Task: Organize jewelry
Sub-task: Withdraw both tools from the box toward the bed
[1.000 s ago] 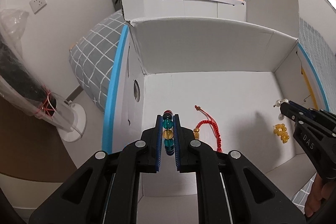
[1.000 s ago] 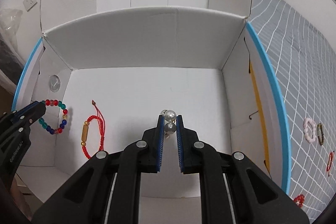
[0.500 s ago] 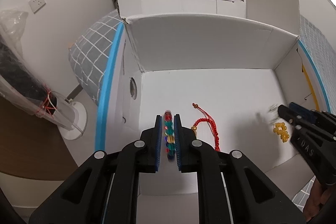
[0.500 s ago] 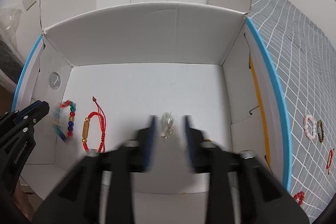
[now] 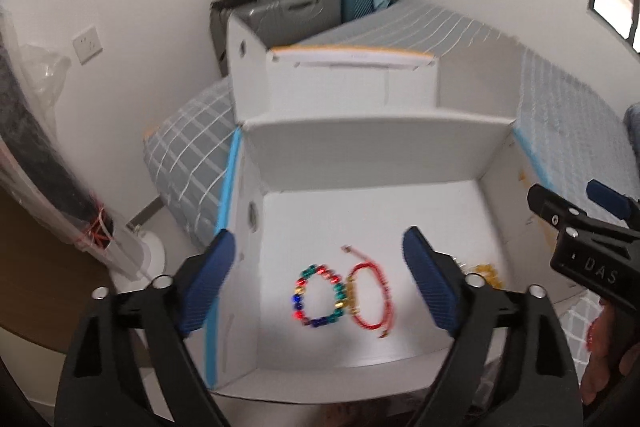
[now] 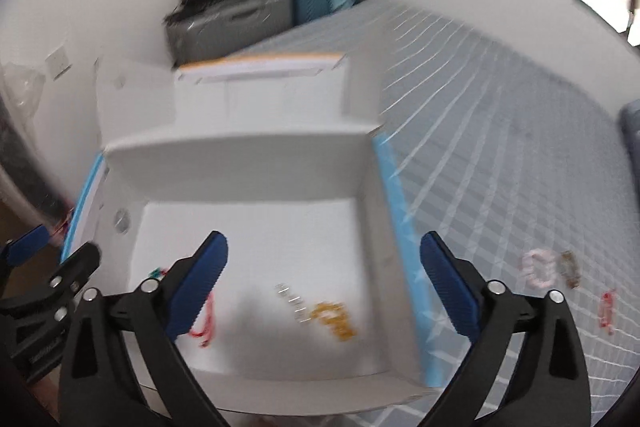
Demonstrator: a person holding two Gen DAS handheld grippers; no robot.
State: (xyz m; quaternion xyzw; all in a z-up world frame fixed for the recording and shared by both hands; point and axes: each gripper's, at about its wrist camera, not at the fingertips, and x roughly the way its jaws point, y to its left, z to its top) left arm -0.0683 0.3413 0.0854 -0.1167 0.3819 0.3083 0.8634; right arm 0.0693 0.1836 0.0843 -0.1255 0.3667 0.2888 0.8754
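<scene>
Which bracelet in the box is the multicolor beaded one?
The leftmost: the multicolor beaded bracelet, a ring of red, green, blue and yellow beads on the white box floor. The red cord bracelet touches its right side; the yellow bead bracelet lies farther right.

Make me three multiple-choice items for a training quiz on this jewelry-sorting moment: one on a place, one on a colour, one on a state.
1. Where does the multicoloured bead bracelet lie?
A. On the white box floor, beside the red cord bracelet
B. On the checked bedcover
C. Between the left claw's fingers

2. What colour are the small beads at the box's right side?
A. Green
B. Yellow-gold
C. Black

3. How do the left claw and right claw stand?
A. Both shut on jewelry
B. Only the left open
C. Both open and empty

Answers:
1 A: it rests on the box floor, touching the red cord.
2 B: they appear amber-yellow.
3 C: the blue pads are spread wide, nothing between them.
</scene>
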